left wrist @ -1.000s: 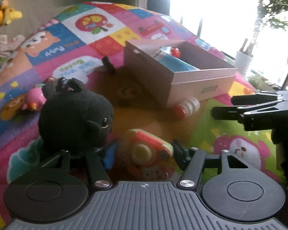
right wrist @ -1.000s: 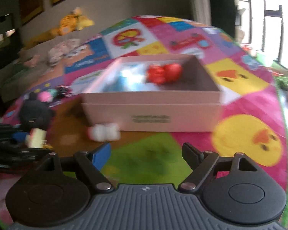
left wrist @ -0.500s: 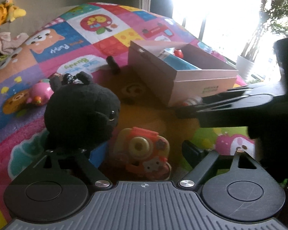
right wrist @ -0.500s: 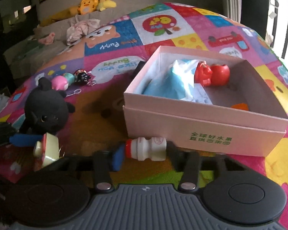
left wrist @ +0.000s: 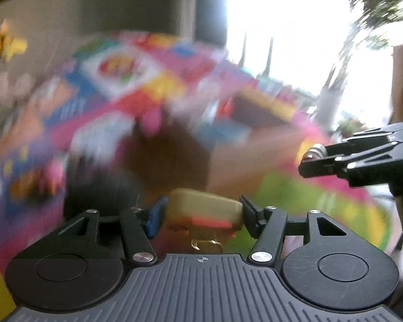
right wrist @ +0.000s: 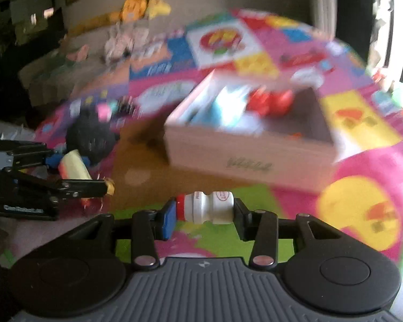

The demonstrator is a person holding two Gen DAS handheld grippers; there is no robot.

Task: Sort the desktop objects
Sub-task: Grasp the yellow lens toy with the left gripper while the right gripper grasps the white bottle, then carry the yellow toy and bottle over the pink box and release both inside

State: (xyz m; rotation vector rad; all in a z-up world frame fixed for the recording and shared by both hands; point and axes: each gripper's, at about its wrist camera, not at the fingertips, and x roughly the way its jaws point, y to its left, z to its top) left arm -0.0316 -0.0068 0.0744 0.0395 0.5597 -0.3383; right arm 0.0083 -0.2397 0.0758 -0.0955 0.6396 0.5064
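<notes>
Risk: end-clamped bottle (right wrist: 204, 208) may pivot out | right gripper (right wrist: 202, 212) clamped on it, short of box (right wrist: 251, 158) | left gripper (left wrist: 201, 212) clamps toy camera (left wrist: 204, 210), both airborne

Left claw (left wrist: 201, 212) level, pointing far; fingers closed in on yellow toy camera (left wrist: 204, 209), clamped between pads. Right claw (right wrist: 202, 210) level too, fingers pinched on small white bottle (right wrist: 205, 207), gripped end to end. Right claw visible at right edge of left view, well apart from left claw.
</notes>
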